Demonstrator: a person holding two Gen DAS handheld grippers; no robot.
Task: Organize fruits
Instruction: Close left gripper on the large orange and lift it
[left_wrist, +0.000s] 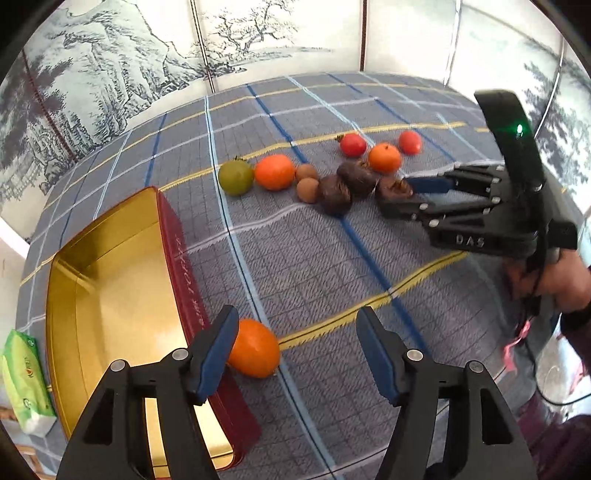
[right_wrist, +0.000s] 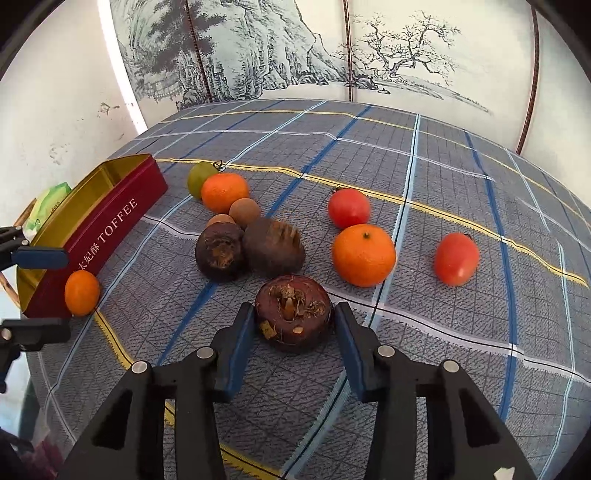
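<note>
My right gripper (right_wrist: 294, 325) is open, its blue pads on either side of a dark brown water chestnut (right_wrist: 293, 312) lying on the cloth, close to it. My left gripper (left_wrist: 295, 350) is open; an orange mandarin (left_wrist: 255, 348) lies by its left pad, next to the red and gold toffee tin (left_wrist: 110, 295). The tin is open and looks empty. Two more dark chestnuts (right_wrist: 251, 247), two mandarins (right_wrist: 364, 254), two red tomatoes (right_wrist: 456, 258), a green fruit (right_wrist: 199, 177) and two small brown fruits (right_wrist: 243, 212) lie clustered on the cloth.
The table wears a grey plaid cloth (right_wrist: 443, 184). A painted folding screen (right_wrist: 295, 48) stands behind it. A green tissue pack (left_wrist: 24, 380) lies left of the tin, off the table's edge. The right gripper shows in the left wrist view (left_wrist: 406, 195).
</note>
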